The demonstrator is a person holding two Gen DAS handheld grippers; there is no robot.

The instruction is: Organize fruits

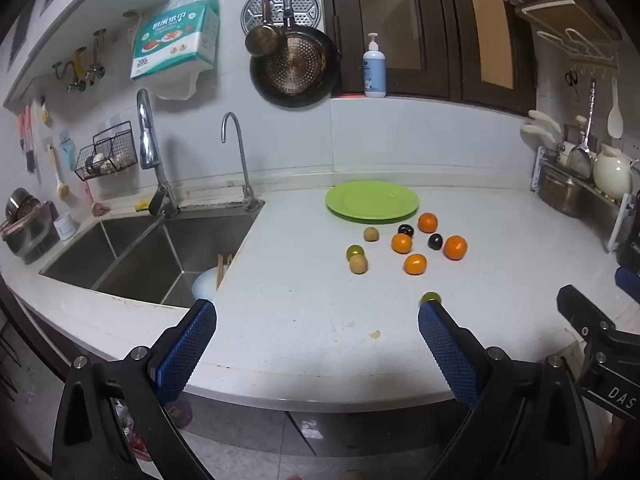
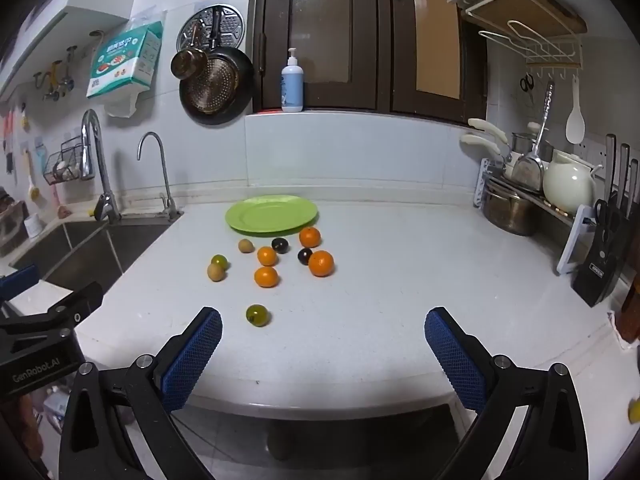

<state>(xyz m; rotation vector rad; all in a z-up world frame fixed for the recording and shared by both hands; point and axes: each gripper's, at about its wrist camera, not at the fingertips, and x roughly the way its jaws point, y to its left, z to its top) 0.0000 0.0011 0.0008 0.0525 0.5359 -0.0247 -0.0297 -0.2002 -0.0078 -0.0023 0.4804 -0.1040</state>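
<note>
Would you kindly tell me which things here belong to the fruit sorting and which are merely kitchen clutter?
For the job:
- four round orange fruits
- two dark plum-like fruits
- two tan round fruits
- two green round fruits
- round green plate

Lying about:
- white pump bottle
- hanging dark pan
- steel sink
- black knife block

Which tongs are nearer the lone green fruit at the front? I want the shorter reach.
Left, probably. The green fruit peeks out just beyond the left tongs' right finger. It lies ahead and left of the right tongs, near their left finger. Both are open.
</note>
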